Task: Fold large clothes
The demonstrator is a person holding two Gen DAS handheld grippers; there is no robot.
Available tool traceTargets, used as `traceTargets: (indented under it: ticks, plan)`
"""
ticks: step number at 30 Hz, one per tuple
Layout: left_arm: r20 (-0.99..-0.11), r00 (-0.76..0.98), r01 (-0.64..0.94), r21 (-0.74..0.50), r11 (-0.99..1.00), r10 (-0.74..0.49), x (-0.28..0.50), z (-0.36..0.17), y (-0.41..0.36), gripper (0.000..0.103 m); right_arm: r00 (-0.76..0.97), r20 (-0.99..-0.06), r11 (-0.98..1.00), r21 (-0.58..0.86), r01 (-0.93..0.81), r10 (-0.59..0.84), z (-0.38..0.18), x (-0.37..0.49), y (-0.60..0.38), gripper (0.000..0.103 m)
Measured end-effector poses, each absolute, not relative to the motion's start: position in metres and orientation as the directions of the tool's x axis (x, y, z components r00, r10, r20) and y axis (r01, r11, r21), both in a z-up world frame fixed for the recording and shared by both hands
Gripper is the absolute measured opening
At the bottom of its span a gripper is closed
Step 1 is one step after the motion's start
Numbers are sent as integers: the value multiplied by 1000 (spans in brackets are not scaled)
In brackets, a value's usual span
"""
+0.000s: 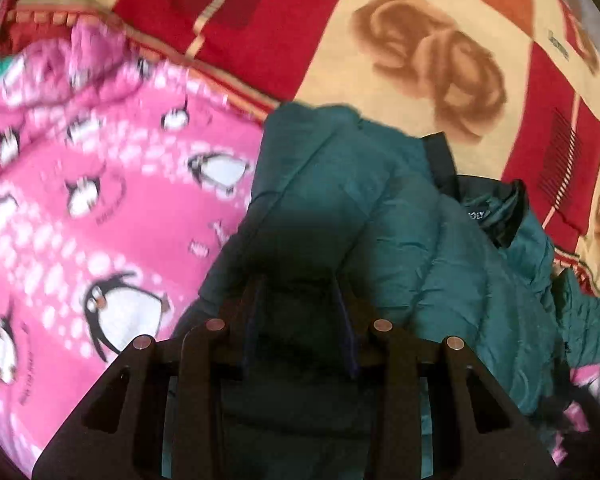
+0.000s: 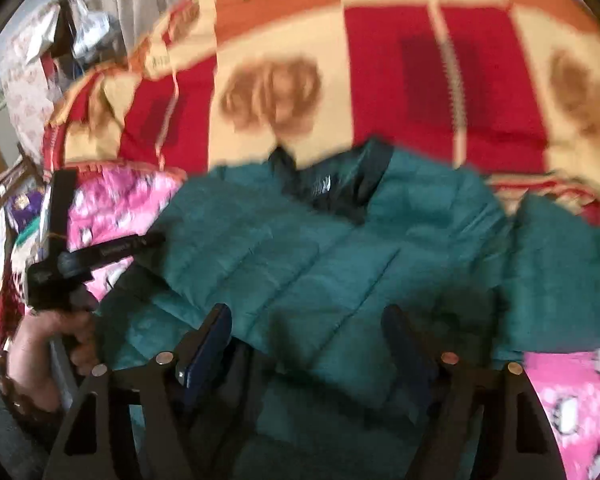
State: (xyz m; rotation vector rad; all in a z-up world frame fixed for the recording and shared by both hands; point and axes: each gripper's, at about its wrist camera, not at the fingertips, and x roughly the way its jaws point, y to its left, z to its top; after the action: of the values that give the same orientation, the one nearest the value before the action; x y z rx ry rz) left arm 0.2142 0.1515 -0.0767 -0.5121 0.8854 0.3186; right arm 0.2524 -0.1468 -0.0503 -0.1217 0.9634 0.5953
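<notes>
Spread across the bed is a plush blanket (image 1: 440, 12) in red, orange and cream blocks, printed with soft brown roses. Over part of it lies a fuzzy pink fleece (image 1: 100, 200) patterned with black-and-white penguins and pale dots.

On top of both rests the teal puffer jacket (image 1: 380, 208), a quilted, slightly glossy shell stitched into padded panels and creased in places. Its dark inner collar (image 1: 488, 208) carries a small label and faces the far side of the bed. In the right wrist view the jacket (image 2: 320, 248) lies broad and mostly flat, the collar (image 2: 332, 188) toward the roses and a sleeve (image 2: 564, 264) spreading out to the right, partly over the pink fleece (image 2: 580, 400).

The left claw (image 1: 300, 304) is narrowed on a bunched fold of the teal fabric, which fills the gap between its 2 dark fingers (image 1: 252, 320); the fold sits in shadow, raised above the fleece. From the right wrist camera the left claw (image 2: 152, 240) shows at the jacket's left edge, with the hand (image 2: 60, 344) wrapped around its black handle.

The right claw (image 2: 308, 332) hovers over the near hem with its blue-padded fingers (image 2: 208, 344) set wide apart, nothing pinched between them. That view is motion-blurred, so fine stitching there is hard to read.
</notes>
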Motion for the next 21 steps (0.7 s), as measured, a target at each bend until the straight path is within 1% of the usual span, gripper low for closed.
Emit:
traceTargets:
  ticks: [2,5,8,10,11,12,14,16,17,19,21]
  plan:
    - [-803,595,-454,-287,844,47,215,-78,147,33,397,-854,868,116,-484,335,-75,262,-159,75]
    - [-815,575,-430,-232,872,67,219,-78,135,34,392,-832,877,209,-433,392,-88,262,-196,75]
    - [-816,571,-429,-202,880,90,219,-75,131,34,374,-838,874,222,-431,398,-85,259,-204,75]
    - [-773,620,-438,-204,876,130,213,-62,134,34,368,-854,874,183,-450,368,-73,260,-196,74]
    - [-741,653,-444,-205,872,158,211,-53,136,34,393,-839,871,177,-458,377,-63,259,-195,73]
    - [-708,682,-452,-211,867,183,211,-45,139,34,439,-805,870,183,-458,400,-50,260,-195,73]
    - [-679,711,-455,-248,855,181,218,-40,145,34,510,-758,887,194,-418,406,-34,267,-198,73]
    - [-716,685,-444,-268,855,131,233,-53,149,34,556,-726,904,227,-362,405,-27,280,-199,73]
    - [-744,659,-447,-272,852,108,240,-63,150,34,554,-729,907,235,-350,403,-29,286,-197,73]
    - [-790,607,-448,-253,857,85,250,-80,149,34,534,-762,919,208,-336,368,-47,302,-191,73]
    - [-794,602,-438,-246,864,79,249,-83,147,35,500,-816,934,126,-335,290,-78,315,-180,73]
